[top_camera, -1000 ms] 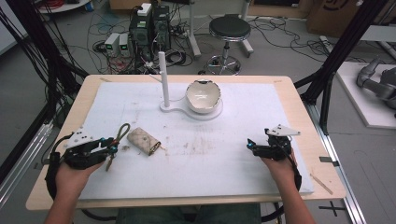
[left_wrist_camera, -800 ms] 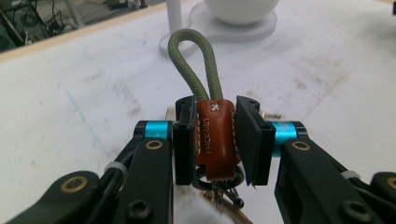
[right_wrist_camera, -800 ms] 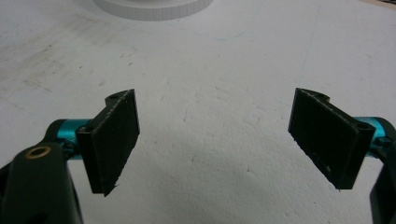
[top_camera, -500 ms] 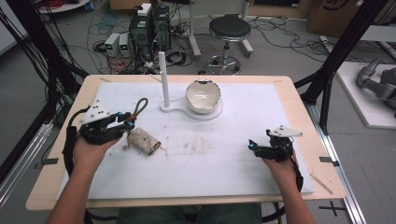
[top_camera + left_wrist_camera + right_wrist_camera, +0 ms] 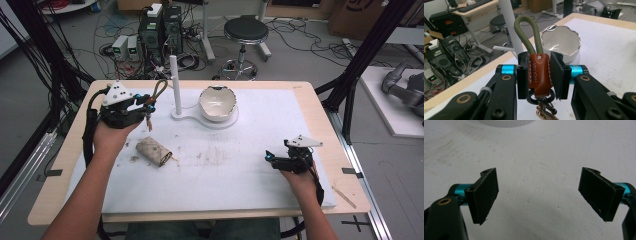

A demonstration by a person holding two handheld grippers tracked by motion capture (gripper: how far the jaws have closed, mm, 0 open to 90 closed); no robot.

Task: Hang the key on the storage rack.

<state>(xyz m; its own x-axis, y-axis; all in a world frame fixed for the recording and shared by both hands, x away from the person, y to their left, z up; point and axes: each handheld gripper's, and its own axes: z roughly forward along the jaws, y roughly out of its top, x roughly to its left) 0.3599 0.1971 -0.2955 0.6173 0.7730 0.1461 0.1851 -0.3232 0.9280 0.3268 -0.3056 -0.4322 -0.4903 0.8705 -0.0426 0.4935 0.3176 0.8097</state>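
Brown leather key fob (image 5: 539, 72) with an olive cord loop (image 5: 526, 37) is sitting pinched in the left gripper (image 5: 539, 75), raised at the far left of the table (image 5: 310, 107), near the white post (image 5: 174, 82). Right gripper (image 5: 539, 195) is resting near right, jaws spread, holding nothing.

One keychain (image 5: 538, 72), one bowl (image 5: 217, 103), one post (image 5: 174, 82), one roll (image 5: 154, 151).

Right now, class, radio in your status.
Left gripper shut on keychain, raised near white post. Right gripper open, empty. Nothing blocking the post.
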